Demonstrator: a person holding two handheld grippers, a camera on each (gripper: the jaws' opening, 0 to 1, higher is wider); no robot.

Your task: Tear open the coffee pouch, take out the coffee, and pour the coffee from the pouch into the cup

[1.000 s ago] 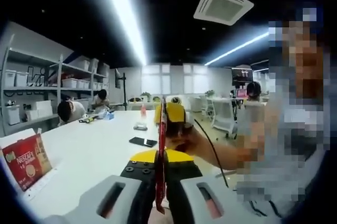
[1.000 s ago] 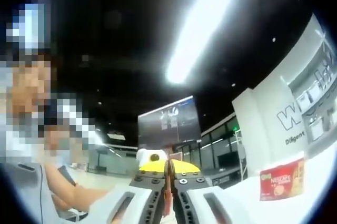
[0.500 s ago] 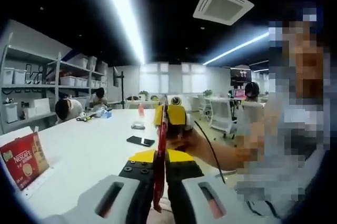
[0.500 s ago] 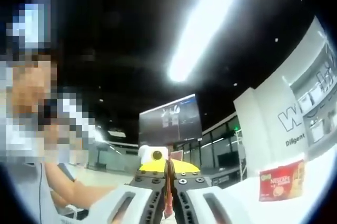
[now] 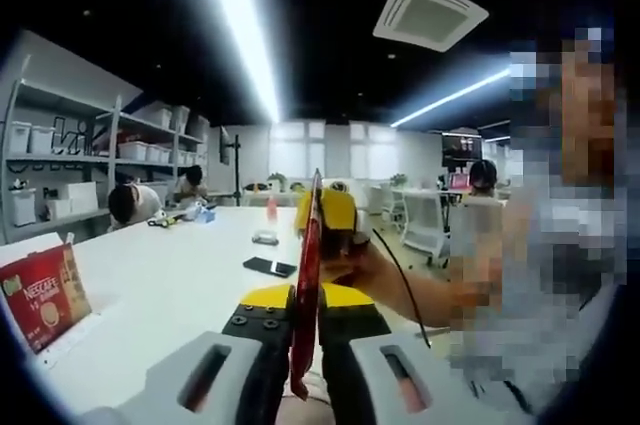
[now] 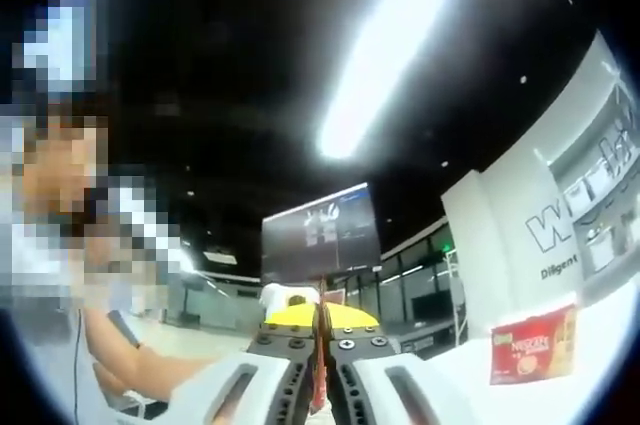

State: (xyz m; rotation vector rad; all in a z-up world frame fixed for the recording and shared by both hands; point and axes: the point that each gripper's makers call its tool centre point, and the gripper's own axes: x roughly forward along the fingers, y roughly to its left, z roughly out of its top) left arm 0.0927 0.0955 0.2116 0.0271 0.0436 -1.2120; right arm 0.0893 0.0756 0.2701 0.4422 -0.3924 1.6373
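White counter (image 5: 170, 285): a red Nescafe box (image 5: 38, 295) is stood near its left edge. A black phone (image 5: 271, 267) is laid flat mid-surface, with a small red bottle (image 5: 271, 209) placed farther back.

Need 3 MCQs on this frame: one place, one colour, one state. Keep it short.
1. Where is the red Nescafe box in the left gripper view?
A. On the white table, at the view's left
B. On the shelf
C. In the person's hand

2. What colour is the pouch clamped in the left hand-held gripper?
A. Blue
B. Red
C. Green

3. What is the state of the right hand-held gripper?
A. Wide open, holding nothing
B. Lying on the table
C. Shut on the pouch

Answers:
1 A: the box stands on the tabletop near the view's left edge.
2 B: a thin red strip rises edge-on between its jaws.
3 C: in the right gripper view the jaws meet on the red strip.
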